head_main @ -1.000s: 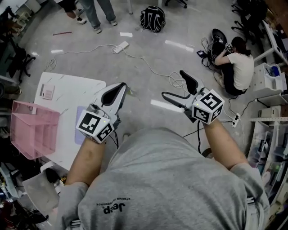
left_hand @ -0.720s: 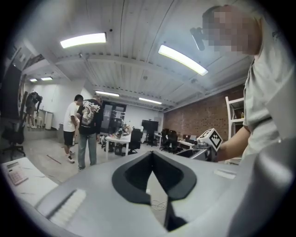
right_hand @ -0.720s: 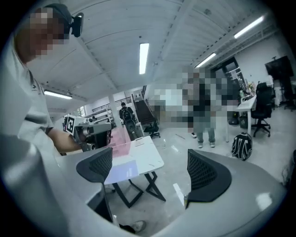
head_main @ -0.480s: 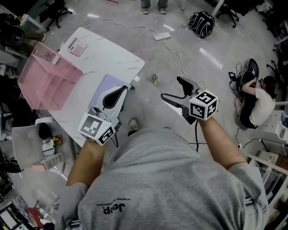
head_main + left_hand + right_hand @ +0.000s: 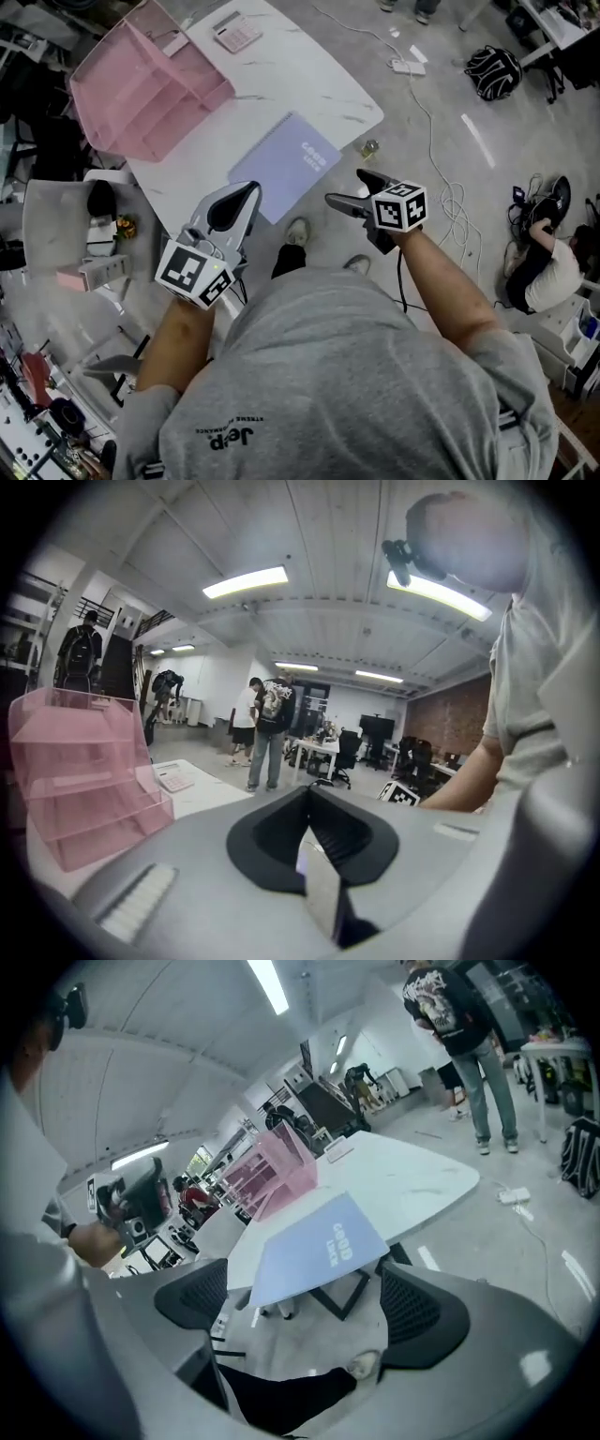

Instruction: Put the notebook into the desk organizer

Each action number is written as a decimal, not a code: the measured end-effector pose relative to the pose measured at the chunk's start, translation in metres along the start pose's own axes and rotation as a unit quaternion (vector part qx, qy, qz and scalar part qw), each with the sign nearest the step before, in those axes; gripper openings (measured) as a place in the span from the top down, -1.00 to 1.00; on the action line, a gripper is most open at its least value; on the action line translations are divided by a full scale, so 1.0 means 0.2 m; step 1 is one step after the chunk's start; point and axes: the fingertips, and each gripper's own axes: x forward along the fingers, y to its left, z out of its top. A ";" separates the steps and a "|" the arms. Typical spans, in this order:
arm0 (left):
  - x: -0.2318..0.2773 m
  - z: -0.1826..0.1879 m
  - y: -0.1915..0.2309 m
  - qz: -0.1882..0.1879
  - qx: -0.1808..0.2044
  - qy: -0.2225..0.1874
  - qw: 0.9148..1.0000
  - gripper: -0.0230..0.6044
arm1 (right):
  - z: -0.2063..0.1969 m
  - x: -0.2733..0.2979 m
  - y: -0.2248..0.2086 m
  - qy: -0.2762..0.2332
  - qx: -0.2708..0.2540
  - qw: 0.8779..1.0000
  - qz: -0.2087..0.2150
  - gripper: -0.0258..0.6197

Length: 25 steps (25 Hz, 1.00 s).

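The desk organizer (image 5: 141,89), a pink translucent rack with tiered compartments, is cut off by the top edge of the head view, and its contents cannot be determined. The person's grey shirt (image 5: 347,375) fills the lower half of that view and hides the floor beneath it. In the left gripper view, the grey housing of the left claw (image 5: 308,803) covers the lower field and hides most of the table (image 5: 300,75). The left claw is pressed together with nothing between its pads. In the head view it appears in front of the table's near edge, close to the near corner of the notebook (image 5: 286,167). The right claw (image 5: 305,1302) is spread and pinches nothing; it is held over the floor, short of the table. The notebook, lavender with pale cover print too small to read in the head view, lies flat at the table's near edge. It is outside the desk organizer and well apart from it. The right gripper view shows the notebook beyond the gap of the right claw, not touched. A calculator (image 5: 236,31) lies on the table near the desk organizer. On the floor are a small round container (image 5: 370,148) near the table corner, a power strip (image 5: 408,67) with its cable, a backpack (image 5: 492,70), and a seated person (image 5: 539,267). A shoe (image 5: 297,230) shows between the two claws.
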 end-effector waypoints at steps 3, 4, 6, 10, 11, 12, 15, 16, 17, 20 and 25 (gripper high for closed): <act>-0.10 -0.07 0.12 0.019 -0.012 0.009 1.000 0.74 | -0.08 0.22 0.00 0.027 0.044 0.999 0.013 -0.61; -0.12 -0.08 0.16 0.023 -0.014 0.011 1.000 0.74 | -0.11 0.28 0.00 0.032 0.065 0.997 0.019 -0.62; -0.17 -0.12 0.21 0.030 -0.018 0.015 0.999 0.74 | -0.15 0.39 -0.01 0.038 0.115 0.992 0.030 -0.62; -0.24 -0.17 0.29 0.040 -0.028 0.022 0.999 0.74 | -0.19 0.55 -0.06 0.027 0.218 0.975 0.031 -0.62; -0.26 -0.18 0.31 0.042 -0.030 0.023 0.998 0.74 | -0.20 0.58 -0.08 0.022 0.237 0.971 0.030 -0.62; -0.27 -0.19 0.33 0.044 -0.033 0.025 0.998 0.74 | -0.20 0.61 -0.09 0.018 0.254 0.967 0.031 -0.62; -0.30 -0.23 0.38 0.049 -0.041 0.031 0.998 0.74 | -0.19 0.70 -0.08 0.007 0.295 0.954 0.044 -0.61; -0.30 -0.24 0.40 0.049 -0.043 0.032 0.997 0.74 | -0.18 0.72 -0.07 0.004 0.306 0.951 0.048 -0.61; -0.31 -0.24 0.41 0.048 -0.044 0.034 0.997 0.74 | -0.18 0.74 -0.07 0.002 0.316 0.948 0.051 -0.61; -0.31 -0.26 0.43 0.047 -0.047 0.036 0.997 0.74 | -0.18 0.79 -0.07 0.004 0.335 0.941 0.054 -0.59; -0.31 -0.26 0.46 0.047 -0.049 0.035 0.997 0.74 | -0.19 0.77 -0.09 0.021 0.334 0.942 0.019 0.37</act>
